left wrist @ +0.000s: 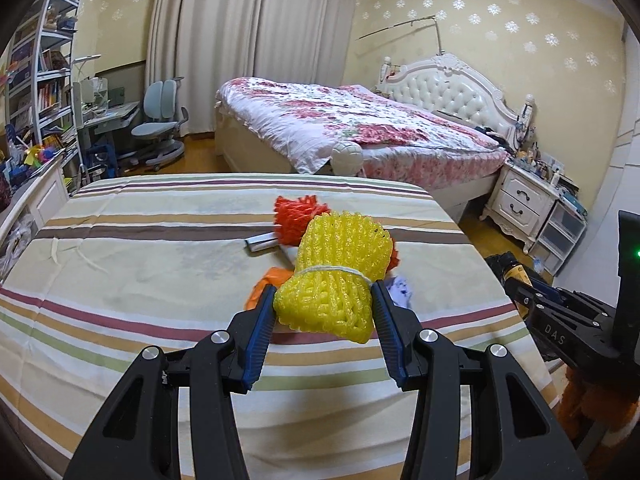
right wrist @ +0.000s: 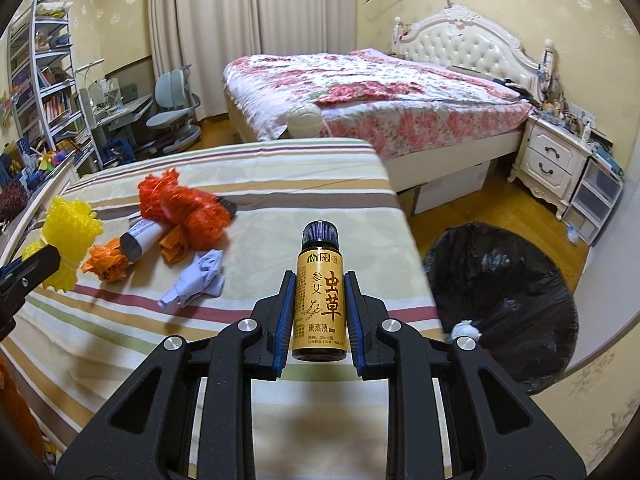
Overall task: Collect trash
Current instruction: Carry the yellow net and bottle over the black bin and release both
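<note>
My left gripper [left wrist: 323, 300] is shut on a yellow foam net [left wrist: 340, 276] and holds it above the striped bed [left wrist: 120, 280]; the net also shows at the left of the right wrist view [right wrist: 70, 232]. My right gripper [right wrist: 319, 280] is shut on a small brown bottle [right wrist: 320, 300] with a gold label and dark cap, held upright over the bed's right side. On the bed lie a red foam net [right wrist: 184, 212], a rolled paper tube [right wrist: 140, 240], orange crumpled wrappers [right wrist: 106, 262] and a crumpled pale blue paper [right wrist: 198, 276].
A black-lined trash bin [right wrist: 500, 300] stands on the floor right of the striped bed, with a white paper ball [right wrist: 466, 330] at its rim. Beyond are a floral bed [right wrist: 380, 96], a white nightstand [right wrist: 552, 160], a desk chair [right wrist: 172, 112] and shelves [right wrist: 40, 80].
</note>
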`<state>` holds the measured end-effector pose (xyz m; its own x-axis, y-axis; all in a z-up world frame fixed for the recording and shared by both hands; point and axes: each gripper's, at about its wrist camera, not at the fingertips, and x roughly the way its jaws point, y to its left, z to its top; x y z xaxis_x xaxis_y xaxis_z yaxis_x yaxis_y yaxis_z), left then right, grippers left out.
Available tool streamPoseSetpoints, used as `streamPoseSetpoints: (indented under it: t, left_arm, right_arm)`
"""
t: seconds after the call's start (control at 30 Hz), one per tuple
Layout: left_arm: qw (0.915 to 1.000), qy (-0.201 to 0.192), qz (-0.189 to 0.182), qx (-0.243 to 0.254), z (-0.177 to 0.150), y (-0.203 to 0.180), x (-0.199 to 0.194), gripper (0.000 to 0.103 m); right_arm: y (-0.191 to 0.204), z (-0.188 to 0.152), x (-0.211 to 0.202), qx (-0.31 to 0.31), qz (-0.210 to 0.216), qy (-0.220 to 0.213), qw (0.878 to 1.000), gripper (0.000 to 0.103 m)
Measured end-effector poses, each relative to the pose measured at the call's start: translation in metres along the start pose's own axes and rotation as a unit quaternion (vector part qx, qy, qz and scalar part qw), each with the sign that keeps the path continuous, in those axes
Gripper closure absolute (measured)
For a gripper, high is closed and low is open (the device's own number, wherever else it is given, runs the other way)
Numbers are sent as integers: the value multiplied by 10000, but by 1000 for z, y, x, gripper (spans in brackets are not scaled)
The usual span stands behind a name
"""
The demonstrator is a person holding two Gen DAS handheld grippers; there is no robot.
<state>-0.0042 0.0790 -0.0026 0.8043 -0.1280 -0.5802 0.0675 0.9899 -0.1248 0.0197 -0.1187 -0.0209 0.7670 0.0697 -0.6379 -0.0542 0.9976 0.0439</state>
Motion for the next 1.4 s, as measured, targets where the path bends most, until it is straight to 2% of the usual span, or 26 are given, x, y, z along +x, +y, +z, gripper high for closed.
streamPoseSetpoints:
  t: [0.27, 0.6, 0.97, 1.4]
  left_arm:
    - [9979, -28, -499, 413, 17, -65, 26, 55]
    - [9896, 160, -979, 1039, 22, -153, 68, 55]
    - [9818, 310, -1286, 1366, 22, -222, 109, 55]
    - [9747, 297, -1282, 1807, 26, -275, 138, 55]
  right_arm:
    - [-53, 5, -7, 393, -418, -178, 9982, 80]
    - [-126, 4, 5, 849, -974, -188, 9914, 79]
    - [-175, -3, 18, 1170, -1247, -91, 9852, 79]
    - [-218, -6, 36, 1512, -1405, 28, 9785, 79]
